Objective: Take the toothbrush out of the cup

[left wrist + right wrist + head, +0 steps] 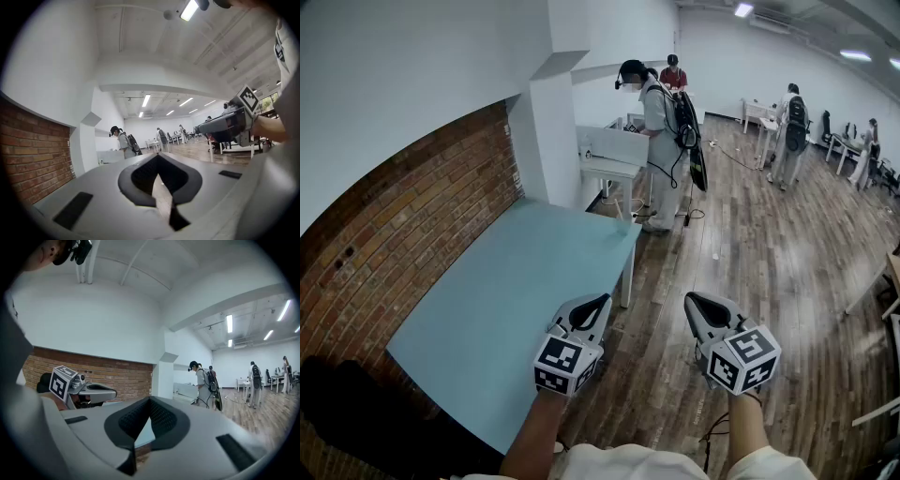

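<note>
No cup or toothbrush shows in any view. In the head view my left gripper (602,300) hovers over the near right edge of a bare light blue table (506,291), jaws closed tip to tip with nothing between them. My right gripper (692,298) is held beside it over the wooden floor, jaws also together and empty. The left gripper view shows its own jaws (158,157) meeting, with the right gripper (220,127) off to the right. In the right gripper view its jaws (150,400) meet, and the left gripper (93,392) sits at the left.
A red brick wall (403,216) runs along the table's left side. A white pillar (548,141) and a white desk (614,155) stand beyond the table's far end, with a person (661,141) at the desk. More people (792,131) stand farther back on the wooden floor (750,244).
</note>
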Demonstrator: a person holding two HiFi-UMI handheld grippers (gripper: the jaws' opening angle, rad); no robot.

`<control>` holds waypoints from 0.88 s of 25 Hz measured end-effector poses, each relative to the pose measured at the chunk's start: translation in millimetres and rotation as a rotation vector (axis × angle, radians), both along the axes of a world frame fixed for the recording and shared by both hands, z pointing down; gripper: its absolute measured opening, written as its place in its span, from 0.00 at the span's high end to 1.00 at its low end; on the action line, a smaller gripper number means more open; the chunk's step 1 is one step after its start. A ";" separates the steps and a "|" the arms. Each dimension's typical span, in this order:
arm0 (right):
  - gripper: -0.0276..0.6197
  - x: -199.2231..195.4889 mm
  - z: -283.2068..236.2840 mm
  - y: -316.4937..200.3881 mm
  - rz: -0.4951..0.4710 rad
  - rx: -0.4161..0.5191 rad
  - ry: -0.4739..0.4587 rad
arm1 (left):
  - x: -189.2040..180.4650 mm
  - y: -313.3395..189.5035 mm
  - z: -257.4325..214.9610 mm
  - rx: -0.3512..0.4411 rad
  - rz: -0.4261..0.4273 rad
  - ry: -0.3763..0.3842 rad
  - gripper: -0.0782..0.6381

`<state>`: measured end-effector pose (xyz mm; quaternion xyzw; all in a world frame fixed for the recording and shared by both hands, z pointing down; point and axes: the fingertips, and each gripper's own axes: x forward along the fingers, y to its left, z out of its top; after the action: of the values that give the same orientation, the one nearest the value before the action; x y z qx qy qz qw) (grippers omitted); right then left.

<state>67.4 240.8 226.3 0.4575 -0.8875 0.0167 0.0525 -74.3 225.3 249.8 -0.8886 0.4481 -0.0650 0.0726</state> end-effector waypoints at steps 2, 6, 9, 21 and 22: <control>0.97 0.2 0.2 -1.6 -0.002 0.004 0.008 | 2.5 -2.1 0.4 0.001 0.000 0.000 0.87; 0.97 1.1 2.3 -5.9 0.003 0.005 0.014 | 5.1 -7.0 1.5 0.001 0.000 -0.001 0.87; 0.97 2.4 6.6 -7.5 0.002 -0.006 0.007 | 6.4 -8.8 4.7 -0.007 -0.002 -0.006 0.87; 0.95 17.2 7.4 -14.8 -0.017 -0.004 -0.039 | 22.3 -12.2 15.6 -0.029 -0.012 -0.011 0.87; 0.95 17.9 8.1 -14.7 -0.030 -0.005 -0.032 | 24.6 -12.6 15.8 -0.028 -0.014 -0.012 0.87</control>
<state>85.3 226.1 234.3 0.4436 -0.8950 0.0254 0.0395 -49.7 212.7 265.6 -0.8860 0.4530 -0.0772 0.0625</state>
